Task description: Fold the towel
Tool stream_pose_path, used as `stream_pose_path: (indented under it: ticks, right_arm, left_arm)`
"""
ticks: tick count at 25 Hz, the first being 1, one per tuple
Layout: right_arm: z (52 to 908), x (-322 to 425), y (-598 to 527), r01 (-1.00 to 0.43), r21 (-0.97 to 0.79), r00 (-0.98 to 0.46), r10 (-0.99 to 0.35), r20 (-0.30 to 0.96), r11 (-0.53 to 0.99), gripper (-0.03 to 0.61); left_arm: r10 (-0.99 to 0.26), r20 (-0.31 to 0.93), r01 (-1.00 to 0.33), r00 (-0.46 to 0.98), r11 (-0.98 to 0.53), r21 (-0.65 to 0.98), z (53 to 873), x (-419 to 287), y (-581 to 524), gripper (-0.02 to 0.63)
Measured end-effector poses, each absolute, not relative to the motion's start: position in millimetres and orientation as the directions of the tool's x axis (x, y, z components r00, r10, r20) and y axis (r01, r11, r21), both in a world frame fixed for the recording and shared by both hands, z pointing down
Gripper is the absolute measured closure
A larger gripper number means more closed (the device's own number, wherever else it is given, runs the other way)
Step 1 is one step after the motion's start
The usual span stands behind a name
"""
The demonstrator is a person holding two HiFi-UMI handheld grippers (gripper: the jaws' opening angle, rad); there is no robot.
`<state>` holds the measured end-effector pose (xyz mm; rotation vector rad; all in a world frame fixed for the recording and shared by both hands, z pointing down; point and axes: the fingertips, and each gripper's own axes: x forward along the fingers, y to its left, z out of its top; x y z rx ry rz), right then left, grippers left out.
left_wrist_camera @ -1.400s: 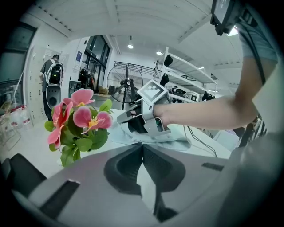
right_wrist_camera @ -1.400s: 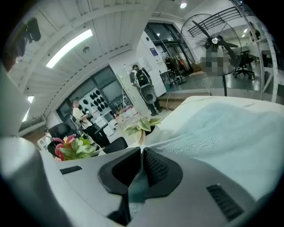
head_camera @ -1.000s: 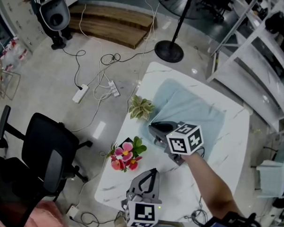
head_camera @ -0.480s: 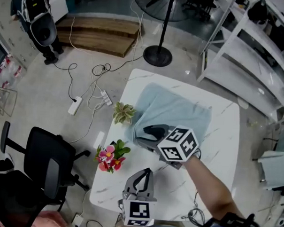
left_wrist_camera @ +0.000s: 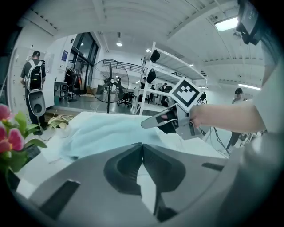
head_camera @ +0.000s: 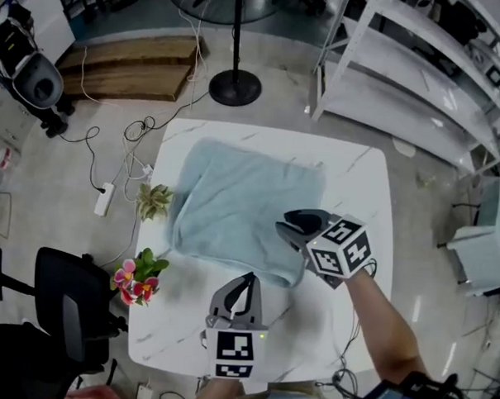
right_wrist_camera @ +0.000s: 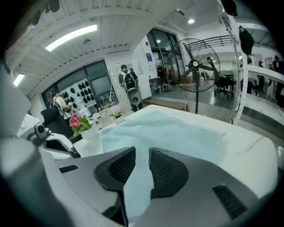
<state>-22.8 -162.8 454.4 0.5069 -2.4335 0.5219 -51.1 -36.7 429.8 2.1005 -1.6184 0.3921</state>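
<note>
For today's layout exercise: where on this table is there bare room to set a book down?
The strip between the towel and the right edge of the table is bare. The left edge is crowded by a potted plant and flowers.

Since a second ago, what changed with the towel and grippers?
Right gripper let go of the towel at its left near edge and swung across to its right near corner; its jaws have just been closing, nothing pinched. Towel now lies flat. Left gripper stays shut, empty; flowers unmoved.
</note>
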Motion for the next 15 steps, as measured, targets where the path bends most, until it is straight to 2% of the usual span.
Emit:
stream_pose_path:
  ticks: [3,10,15]
  right_arm:
    - [474,-4,-158,-0.446,-0.182,-0.71,-0.223,0.667,0.876,0.472]
    - [509,9,-150,-0.36,-0.092,-0.647,-0.178,0.741,0.928,0.469]
    - [512,10,-151,-0.329,-0.083,-0.635,-0.156,0.756,0.941,0.471]
  left_arm:
    - [-0.808,0.51,-0.955,0.293,-0.22,0.201,441,-28,-58,0.606]
    - [-0.631,0.7,-0.942,0.336,-0.212,0.261,501,0,-69,0.606]
    - [-0.602,0.731,-0.947,0.321,-0.202,0.249,508,3,-71,0.606]
